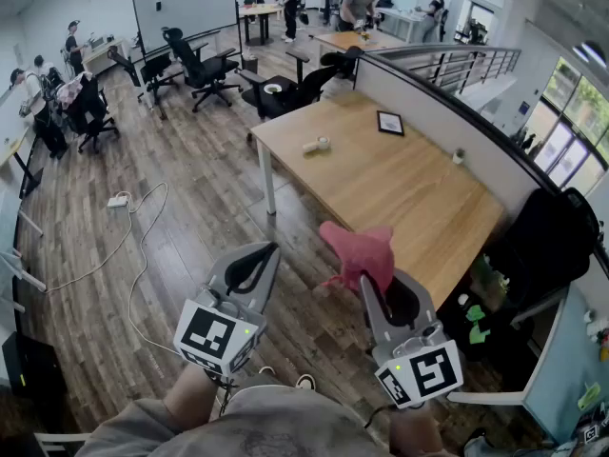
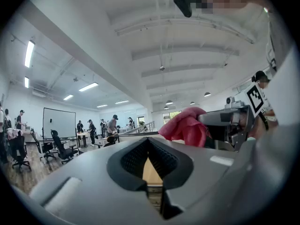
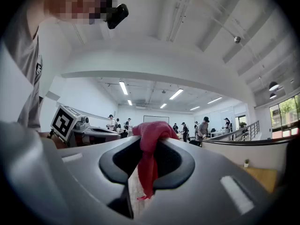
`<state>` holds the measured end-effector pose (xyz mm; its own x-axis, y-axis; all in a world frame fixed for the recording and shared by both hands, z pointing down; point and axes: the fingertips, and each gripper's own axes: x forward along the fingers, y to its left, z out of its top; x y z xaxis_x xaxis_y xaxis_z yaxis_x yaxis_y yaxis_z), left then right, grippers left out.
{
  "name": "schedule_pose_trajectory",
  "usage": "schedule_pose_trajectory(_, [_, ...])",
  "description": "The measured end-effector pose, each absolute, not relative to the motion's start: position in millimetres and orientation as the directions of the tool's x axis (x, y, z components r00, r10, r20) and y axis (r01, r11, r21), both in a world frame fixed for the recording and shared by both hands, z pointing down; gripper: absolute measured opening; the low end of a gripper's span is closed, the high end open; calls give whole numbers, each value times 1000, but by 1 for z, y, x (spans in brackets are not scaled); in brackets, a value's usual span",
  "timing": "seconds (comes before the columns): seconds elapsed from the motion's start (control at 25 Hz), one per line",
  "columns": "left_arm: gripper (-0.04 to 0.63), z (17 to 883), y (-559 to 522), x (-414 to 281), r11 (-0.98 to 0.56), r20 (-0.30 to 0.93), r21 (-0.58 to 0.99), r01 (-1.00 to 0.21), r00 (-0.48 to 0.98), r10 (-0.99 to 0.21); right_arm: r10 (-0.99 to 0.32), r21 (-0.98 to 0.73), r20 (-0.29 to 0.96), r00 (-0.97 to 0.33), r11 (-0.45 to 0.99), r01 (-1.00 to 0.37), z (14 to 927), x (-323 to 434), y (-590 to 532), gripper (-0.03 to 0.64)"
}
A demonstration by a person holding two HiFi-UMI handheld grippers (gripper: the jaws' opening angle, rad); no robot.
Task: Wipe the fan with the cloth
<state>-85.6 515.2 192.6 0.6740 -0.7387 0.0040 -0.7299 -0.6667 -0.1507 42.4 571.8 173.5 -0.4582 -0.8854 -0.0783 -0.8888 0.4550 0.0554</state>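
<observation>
I hold a pink-red cloth (image 1: pixel 358 250) in my right gripper (image 1: pixel 372 284), which is shut on it; the cloth bunches over the jaw tips and hangs down between them (image 3: pixel 149 165). My left gripper (image 1: pixel 269 249) is level beside it on the left, shut with nothing in it, its jaws meeting at the tip (image 2: pixel 148 140). In the left gripper view the cloth (image 2: pixel 185 125) and the right gripper (image 2: pixel 229 123) show to the right. No fan shows in any view.
A long wooden table (image 1: pixel 381 193) stands ahead against a grey partition (image 1: pixel 447 112), with a tape roll (image 1: pixel 318 145) and a black frame (image 1: pixel 390 122) on it. Office chairs (image 1: pixel 200 65) and people are at the back. A cable (image 1: pixel 133 246) lies on the floor at left.
</observation>
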Motion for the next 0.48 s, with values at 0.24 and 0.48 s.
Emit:
schedule_pose_trajectory(0.24, [2, 194, 520, -81, -670, 12, -151, -727, 676, -736, -888, 14, -100, -448, 449, -893, 171, 51, 576, 81])
schedule_pose_trajectory(0.48, [2, 194, 524, -76, -668, 18, -144, -730, 673, -740, -889, 21, -88, -450, 450, -893, 173, 57, 579, 81])
